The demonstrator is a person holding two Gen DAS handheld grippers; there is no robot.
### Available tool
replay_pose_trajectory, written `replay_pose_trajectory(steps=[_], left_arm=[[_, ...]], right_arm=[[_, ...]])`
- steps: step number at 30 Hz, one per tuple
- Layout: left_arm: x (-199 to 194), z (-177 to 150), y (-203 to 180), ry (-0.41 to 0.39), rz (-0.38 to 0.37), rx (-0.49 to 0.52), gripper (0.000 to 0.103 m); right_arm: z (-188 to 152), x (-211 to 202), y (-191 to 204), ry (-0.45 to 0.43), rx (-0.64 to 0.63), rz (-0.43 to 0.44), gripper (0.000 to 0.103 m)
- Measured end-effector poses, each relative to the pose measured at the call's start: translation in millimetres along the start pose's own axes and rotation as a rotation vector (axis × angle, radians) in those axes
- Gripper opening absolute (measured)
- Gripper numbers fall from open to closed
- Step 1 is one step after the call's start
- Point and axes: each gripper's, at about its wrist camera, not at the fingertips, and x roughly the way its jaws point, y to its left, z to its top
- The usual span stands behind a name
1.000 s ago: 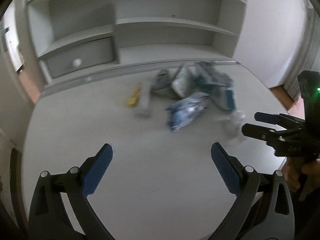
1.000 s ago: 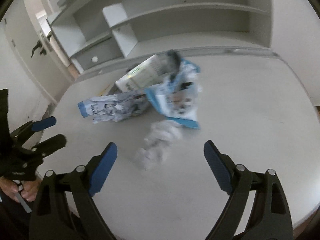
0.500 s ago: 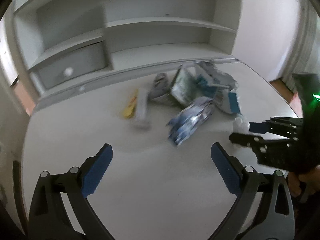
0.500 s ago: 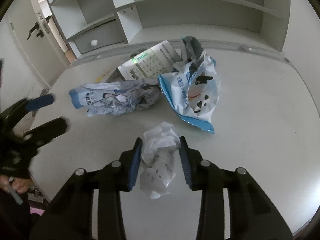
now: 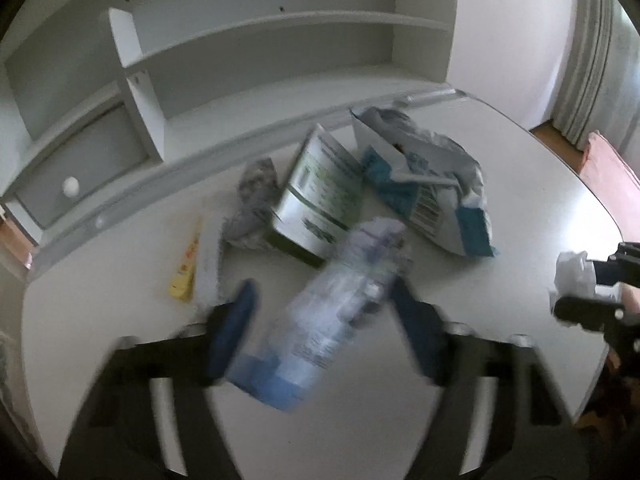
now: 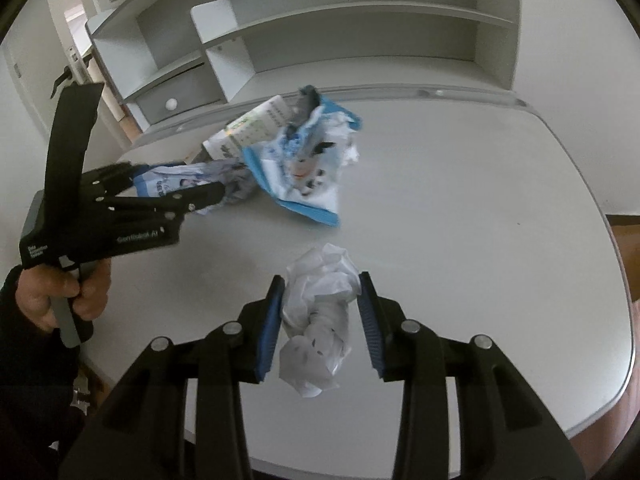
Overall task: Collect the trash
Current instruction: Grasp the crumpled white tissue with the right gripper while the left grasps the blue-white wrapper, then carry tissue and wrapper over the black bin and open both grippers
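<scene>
your right gripper (image 6: 322, 322) is clamped on the crumpled white paper (image 6: 320, 312) above the table (image 6: 480, 240), while your left gripper (image 5: 324, 332) is closing around the blue wrapper (image 5: 320, 320), contact blurred, so squeeze firmly before lifting.

My right hand-held gripper (image 6: 320, 320) points steeply down, blue pads clamped on what it holds. My left hand-held gripper (image 5: 320, 320) tilts down too, blurred, jaws closing. My left hand (image 6: 66, 300) squeezes its trigger.
</scene>
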Motion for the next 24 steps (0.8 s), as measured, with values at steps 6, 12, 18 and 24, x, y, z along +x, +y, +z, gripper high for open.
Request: replay_pose_trajectory(steps=[6, 12, 18, 24], left_arm=[[-24.0, -10.0, -5.3, -0.011, 0.004, -0.003, 0.022], [-65.8, -0.9, -23.3, -0.074, -0.011, -0.023, 0.021], [-90.1, 33.8, -96.6, -0.169, -0.113, 0.072, 0.021], [-78.7, 56.9, -221.6, -0.184, -0.319, 0.251, 0.021]], right_arm=[[-13.3, -23.5, -28.9, -0.033, 0.053, -0.025, 0.037], [-33.3, -55.0, -77.4, -0.079, 0.156, -0.081, 0.037], [-70.5, -97.0, -135.3, -0.127, 0.282, -0.164, 0.037], [-126.2, -140.9, -206.6, -0.164, 0.466, -0.288, 0.037]])
